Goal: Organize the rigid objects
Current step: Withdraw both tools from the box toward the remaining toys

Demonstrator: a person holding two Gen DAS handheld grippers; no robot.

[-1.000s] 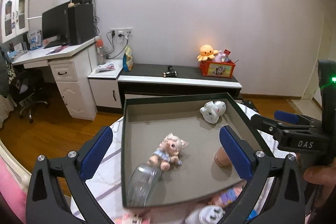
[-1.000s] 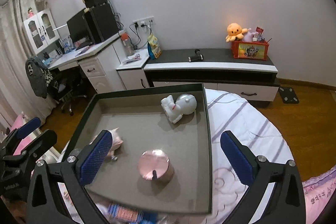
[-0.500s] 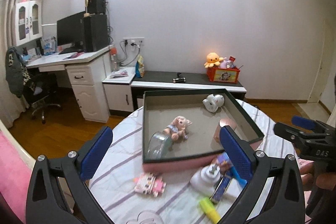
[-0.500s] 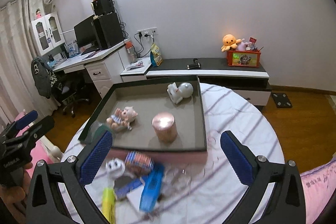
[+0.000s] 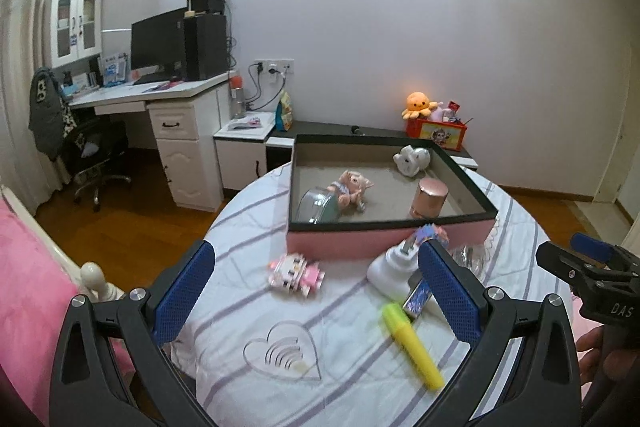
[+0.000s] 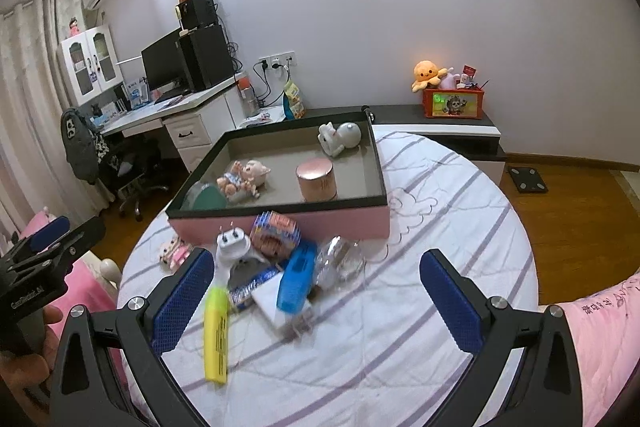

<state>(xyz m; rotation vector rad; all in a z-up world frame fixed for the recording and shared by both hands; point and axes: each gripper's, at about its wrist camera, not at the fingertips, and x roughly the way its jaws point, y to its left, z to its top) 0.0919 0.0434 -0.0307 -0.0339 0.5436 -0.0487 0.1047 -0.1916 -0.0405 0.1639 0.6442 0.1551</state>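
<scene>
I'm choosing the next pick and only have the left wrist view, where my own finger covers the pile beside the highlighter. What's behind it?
Observer: A blue plastic case lies there, just right of the yellow highlighter.
Operator: Is it flat on the cloth?
Observer: No, its near end rests on a white flat box that your view hides.
Operator: I see the right gripper only side-on. Is it free?
Observer: Yes, the right gripper is open over the pile, with nothing between its fingers.
</scene>
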